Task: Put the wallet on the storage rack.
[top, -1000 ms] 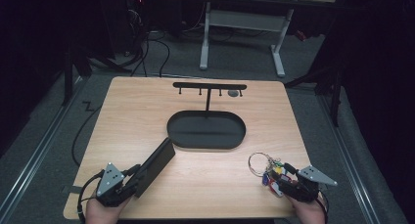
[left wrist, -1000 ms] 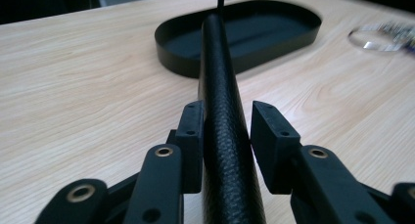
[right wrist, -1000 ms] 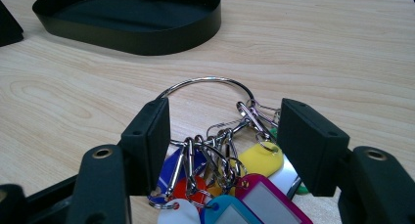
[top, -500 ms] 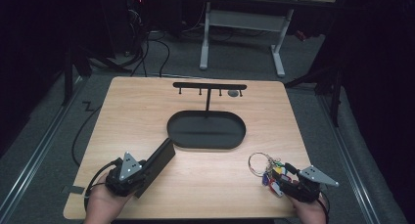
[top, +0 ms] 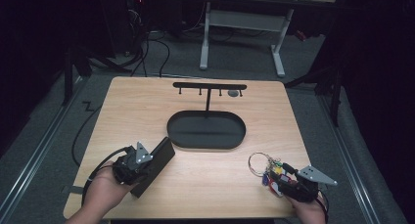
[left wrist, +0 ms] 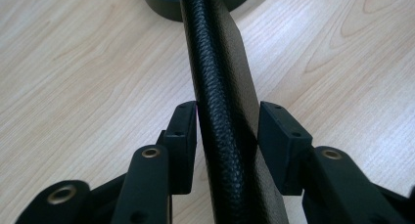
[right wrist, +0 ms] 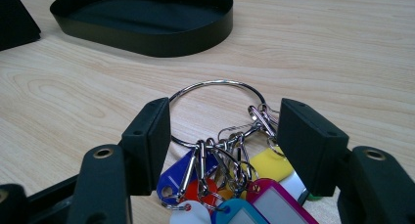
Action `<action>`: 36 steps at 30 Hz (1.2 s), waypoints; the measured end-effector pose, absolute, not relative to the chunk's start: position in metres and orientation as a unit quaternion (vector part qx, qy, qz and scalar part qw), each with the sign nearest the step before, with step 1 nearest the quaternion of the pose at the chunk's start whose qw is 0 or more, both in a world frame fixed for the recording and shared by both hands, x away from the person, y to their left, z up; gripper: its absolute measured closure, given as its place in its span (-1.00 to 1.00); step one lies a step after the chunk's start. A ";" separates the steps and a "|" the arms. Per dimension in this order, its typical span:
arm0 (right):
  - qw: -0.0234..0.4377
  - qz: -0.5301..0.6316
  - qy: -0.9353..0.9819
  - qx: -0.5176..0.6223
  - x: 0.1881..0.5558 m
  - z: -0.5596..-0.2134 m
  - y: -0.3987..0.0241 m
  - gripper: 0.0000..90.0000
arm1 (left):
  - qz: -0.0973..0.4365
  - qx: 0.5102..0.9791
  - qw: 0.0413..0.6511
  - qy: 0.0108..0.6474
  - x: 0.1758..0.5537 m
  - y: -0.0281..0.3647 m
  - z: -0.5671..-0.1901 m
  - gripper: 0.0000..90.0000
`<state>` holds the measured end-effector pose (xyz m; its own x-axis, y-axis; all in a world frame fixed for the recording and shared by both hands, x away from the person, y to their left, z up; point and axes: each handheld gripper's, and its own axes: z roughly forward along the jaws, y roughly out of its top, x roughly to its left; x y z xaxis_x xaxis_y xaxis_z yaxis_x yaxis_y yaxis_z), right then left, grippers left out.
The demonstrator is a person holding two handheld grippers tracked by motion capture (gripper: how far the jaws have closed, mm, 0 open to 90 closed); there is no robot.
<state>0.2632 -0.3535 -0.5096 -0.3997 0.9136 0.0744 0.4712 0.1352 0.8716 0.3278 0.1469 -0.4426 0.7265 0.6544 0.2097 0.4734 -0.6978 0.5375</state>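
Left gripper [left wrist: 227, 131] just opening, black case [left wrist: 222, 87] between loosened jaws, right gripper [right wrist: 222, 136] part-open astride key ring [right wrist: 218, 111]

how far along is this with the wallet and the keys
Early. Nothing lies in the black oval tray or on its hook rack. The left gripper, jaws just opening, straddles the black leather wallet. The right gripper brackets the tagged key ring. Both remain unplaced.
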 end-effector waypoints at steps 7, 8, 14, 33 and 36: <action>0.246 0.443 0.712 0.485 0.263 -0.510 -0.353 -0.16 | 0.159 0.920 0.193 0.301 0.340 0.134 -0.435 0.30; 0.246 0.443 0.712 0.485 0.263 -0.510 -0.353 -0.16 | 0.159 0.920 0.193 0.301 0.340 0.134 -0.435 0.30; 0.244 0.442 0.715 0.483 0.264 -0.511 -0.352 -0.16 | 0.145 0.933 0.146 0.296 0.353 0.121 -0.429 0.32; 0.241 0.441 0.717 0.484 0.264 -0.511 -0.352 -0.16 | 0.098 0.928 0.142 0.329 0.366 0.121 -0.429 0.49; 0.240 0.438 0.719 0.483 0.264 -0.512 -0.350 -0.16 | 0.101 0.923 0.162 0.333 0.364 0.124 -0.431 0.55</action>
